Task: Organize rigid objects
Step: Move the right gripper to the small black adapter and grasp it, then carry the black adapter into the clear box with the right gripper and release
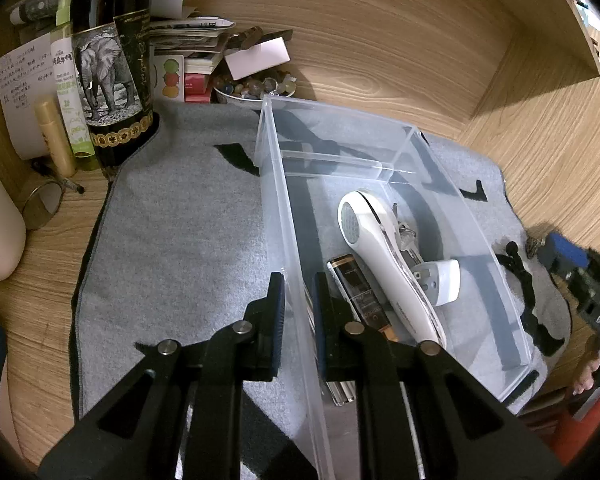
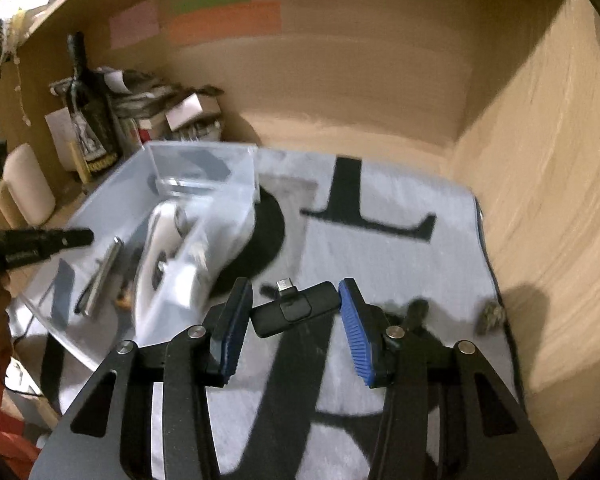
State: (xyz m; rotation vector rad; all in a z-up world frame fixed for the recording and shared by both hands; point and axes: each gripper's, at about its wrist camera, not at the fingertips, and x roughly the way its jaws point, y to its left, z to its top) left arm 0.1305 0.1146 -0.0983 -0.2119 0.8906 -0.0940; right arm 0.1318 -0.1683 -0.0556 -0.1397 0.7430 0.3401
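My left gripper (image 1: 299, 292) is shut on the near side wall of a clear plastic bin (image 1: 340, 156) that stands on a grey mat (image 1: 180, 220). Inside the bin lie a white handheld device (image 1: 384, 256), a white plug adapter (image 1: 444, 280) and a dark tube with gold ends (image 1: 360, 288). In the right wrist view my right gripper (image 2: 296, 312) is shut on a small black USB-C adapter (image 2: 294, 310), held between the blue pads (image 2: 354, 328) above the mat, to the right of the bin (image 2: 204, 176). That view is blurred by motion.
A dark bottle with an elephant label (image 1: 108, 60), a spray bottle (image 1: 70, 92), stacked papers and a bowl of stones (image 1: 252, 90) crowd the back left corner. Small dark bits (image 2: 414, 312) and a brownish lump (image 2: 490, 316) lie on the mat's right side. Wooden walls enclose the desk.
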